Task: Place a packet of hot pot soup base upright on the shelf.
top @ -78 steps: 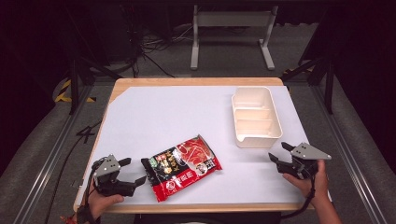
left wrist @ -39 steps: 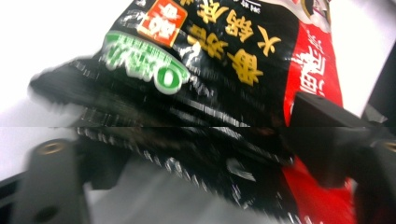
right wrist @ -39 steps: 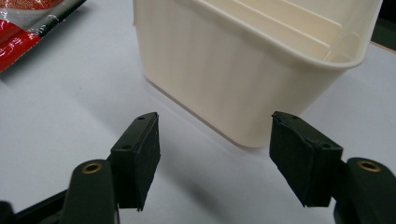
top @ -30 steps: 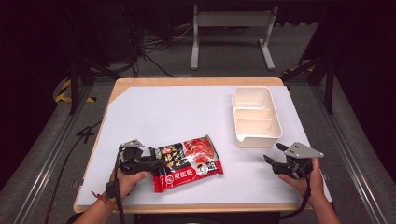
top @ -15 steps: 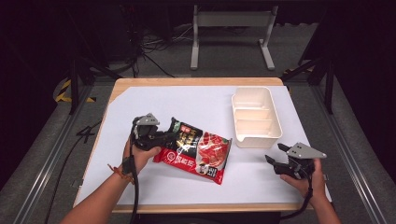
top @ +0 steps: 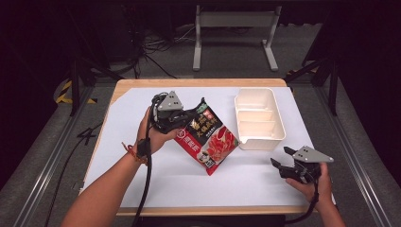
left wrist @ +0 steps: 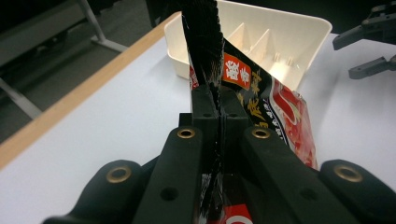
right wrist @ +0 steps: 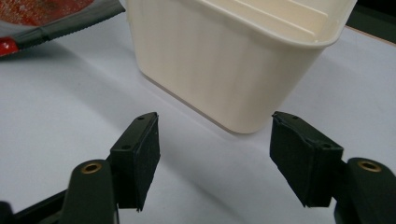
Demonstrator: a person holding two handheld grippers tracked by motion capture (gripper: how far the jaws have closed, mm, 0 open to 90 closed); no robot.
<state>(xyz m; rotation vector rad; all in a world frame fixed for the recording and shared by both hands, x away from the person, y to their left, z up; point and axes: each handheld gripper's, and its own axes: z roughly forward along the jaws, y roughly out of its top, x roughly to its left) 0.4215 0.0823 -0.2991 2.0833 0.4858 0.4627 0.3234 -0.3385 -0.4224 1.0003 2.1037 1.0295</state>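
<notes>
Left gripper (top: 185, 118): clenched flat on the top seal of a glossy red-and-black foil food pouch (top: 210, 137), lifted over the middle of the white-covered desk (top: 189, 184), just left of a cream plastic tray with three compartments (top: 283, 135) near the desk's right edge. Hangs tilted, lower corner pointing toward the near edge; cannot tell whether that corner touches the desk. Right gripper (top: 279, 166): released, holding nothing, resting low by the near right corner, close to the tray's near end.

Handling, as a judgement: light, soft and floppy; slick foil likely to slide under a weak pinch, contents likely to shift and swing the pouch. Best taken at the flat crimped seal, as now, or at a side seam; not at the bulging middle, where crushing the contents seems likely.

From the left gripper view: jaws pressed together on the seal at the left gripper (left wrist: 219, 100), serrated black edge standing up above them, pouch (left wrist: 280, 107) trailing toward the tray (left wrist: 289, 28). From the high view: none of that pinch detail, but the layout of pouch, tray and both hands. From the right gripper view: right gripper (right wrist: 212, 154) with pads wide apart, facing the tray's (right wrist: 224, 70) end wall.
</notes>
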